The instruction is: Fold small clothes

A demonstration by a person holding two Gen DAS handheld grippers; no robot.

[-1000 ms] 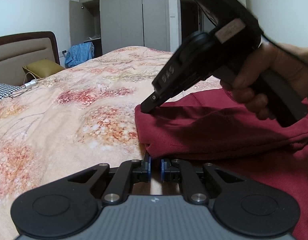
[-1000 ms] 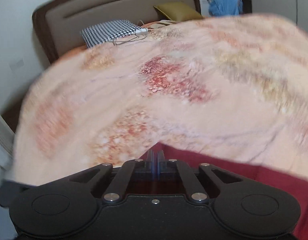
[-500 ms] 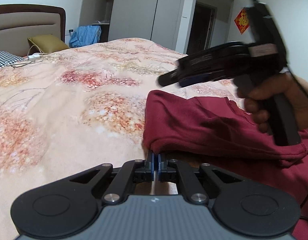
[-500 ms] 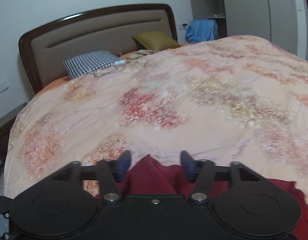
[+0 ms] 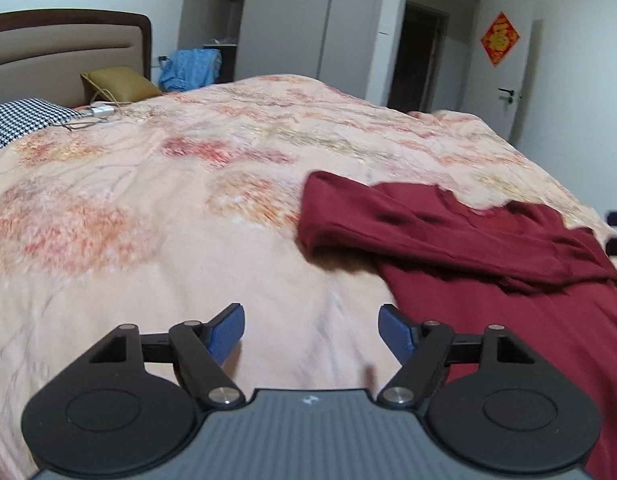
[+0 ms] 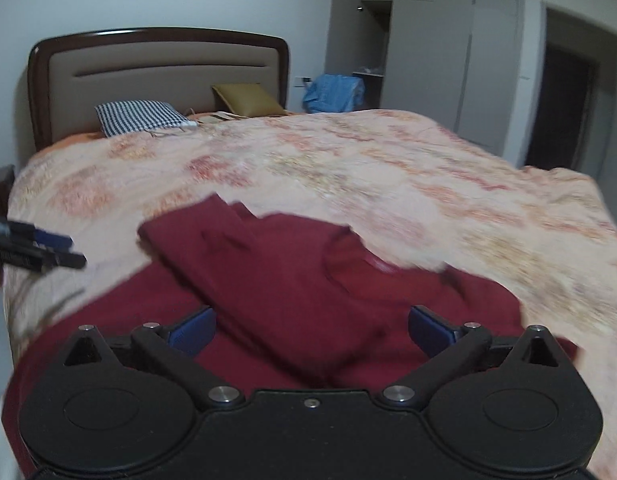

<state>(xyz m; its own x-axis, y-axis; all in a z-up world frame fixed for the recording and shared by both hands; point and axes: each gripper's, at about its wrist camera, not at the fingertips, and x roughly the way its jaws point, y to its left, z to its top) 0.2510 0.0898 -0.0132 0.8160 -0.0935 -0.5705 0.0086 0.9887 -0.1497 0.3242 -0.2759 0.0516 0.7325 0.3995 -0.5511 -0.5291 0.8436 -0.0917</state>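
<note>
A dark red long-sleeved top (image 5: pixel 488 248) (image 6: pixel 292 288) lies on the floral bedspread (image 5: pixel 188 208) (image 6: pixel 428 184), one sleeve folded across its body. My left gripper (image 5: pixel 311 334) hovers over bare bedspread just left of the top, its jaws opening with nothing between them. My right gripper (image 6: pixel 310 330) hangs above the top's body, jaws opening wide, not touching the cloth. The left gripper's fingertips (image 6: pixel 56 250) show at the left edge of the right wrist view.
At the head of the bed are a padded headboard (image 6: pixel 160 76), a checked pillow (image 6: pixel 140 118), an olive cushion (image 6: pixel 244 98) and a cable with a charger (image 5: pixel 100 110). Blue clothing (image 6: pixel 334 94) hangs by the grey wardrobe (image 6: pixel 424 52). A dark doorway (image 5: pixel 420 60) lies beyond.
Both grippers let go of the red top and opened. The left one drew back to the left off the cloth. The right one pulled back and away, out of the left view.
</note>
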